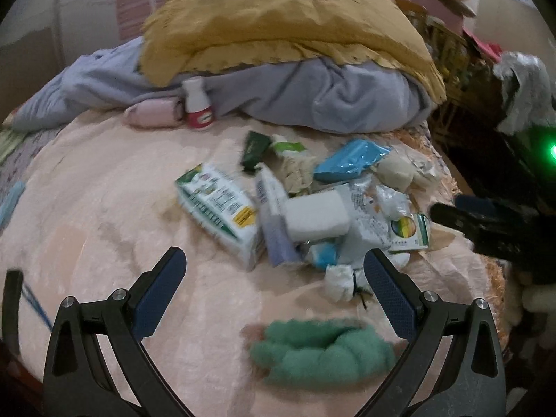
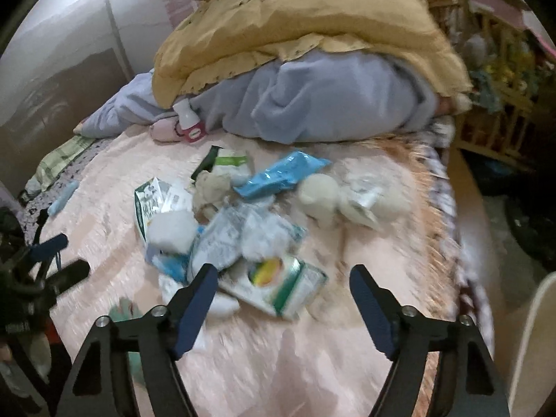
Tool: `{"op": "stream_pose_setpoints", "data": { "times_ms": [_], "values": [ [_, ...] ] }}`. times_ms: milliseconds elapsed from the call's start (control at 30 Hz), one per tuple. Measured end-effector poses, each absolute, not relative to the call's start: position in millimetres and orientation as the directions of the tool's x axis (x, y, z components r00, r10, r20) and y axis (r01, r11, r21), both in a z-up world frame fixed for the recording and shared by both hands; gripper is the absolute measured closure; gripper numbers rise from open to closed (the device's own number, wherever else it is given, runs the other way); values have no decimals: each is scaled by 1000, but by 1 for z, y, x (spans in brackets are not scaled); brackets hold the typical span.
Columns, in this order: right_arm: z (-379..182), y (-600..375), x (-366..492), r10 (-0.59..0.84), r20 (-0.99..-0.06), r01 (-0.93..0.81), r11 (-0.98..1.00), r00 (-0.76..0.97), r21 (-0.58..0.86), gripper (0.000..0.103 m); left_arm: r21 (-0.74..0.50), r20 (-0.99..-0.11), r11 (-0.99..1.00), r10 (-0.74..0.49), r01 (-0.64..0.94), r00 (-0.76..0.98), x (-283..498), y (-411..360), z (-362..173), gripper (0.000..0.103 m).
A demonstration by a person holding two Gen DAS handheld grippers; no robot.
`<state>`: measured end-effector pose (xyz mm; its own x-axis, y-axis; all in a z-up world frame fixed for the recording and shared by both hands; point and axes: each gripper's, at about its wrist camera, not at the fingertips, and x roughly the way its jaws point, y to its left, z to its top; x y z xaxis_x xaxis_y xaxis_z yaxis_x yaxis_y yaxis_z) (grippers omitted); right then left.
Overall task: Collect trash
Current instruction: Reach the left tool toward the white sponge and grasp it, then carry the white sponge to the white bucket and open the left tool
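Both my hand-held grippers, left [image 1: 274, 278] and right [image 2: 283, 286], hang spread and empty over the bed [image 1: 104, 208]. Just ahead of their fingertips lies the trash pile [image 1: 312, 215], beneath heaped blankets [image 1: 278, 34].

one blue packet [image 1: 349, 160], one green-and-white carton [image 1: 222, 212], one red-labelled bottle [image 1: 198, 104]

Pink bedspread [image 1: 104, 208]: plush cloth, soft nap. Mustard quilt [image 1: 278, 24]: matt cloth. Green-white carton [image 1: 219, 208]: printed card, slight sheen. Blue packet [image 2: 281, 173]: glossy plastic film. Green sock [image 1: 323, 351]: fuzzy knit. White block [image 1: 316, 217]: matt foam.
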<state>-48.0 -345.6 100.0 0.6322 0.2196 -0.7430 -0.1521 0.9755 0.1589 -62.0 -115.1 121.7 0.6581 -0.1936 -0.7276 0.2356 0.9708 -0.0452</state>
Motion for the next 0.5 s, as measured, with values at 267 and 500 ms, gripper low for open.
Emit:
{"op": "stream_pose_setpoints", "data": {
  "times_ms": [267,500],
  "values": [
    [52,-335,22,334,-811,-184,942,480,279,70,-17,-772,951,-208,308,600,-12,-143,99,1],
    [62,-343,10,365,-762,-212,931,534,297,85,-58,-814,938,-243,342,528,15,-163,78,53]
  ]
}}
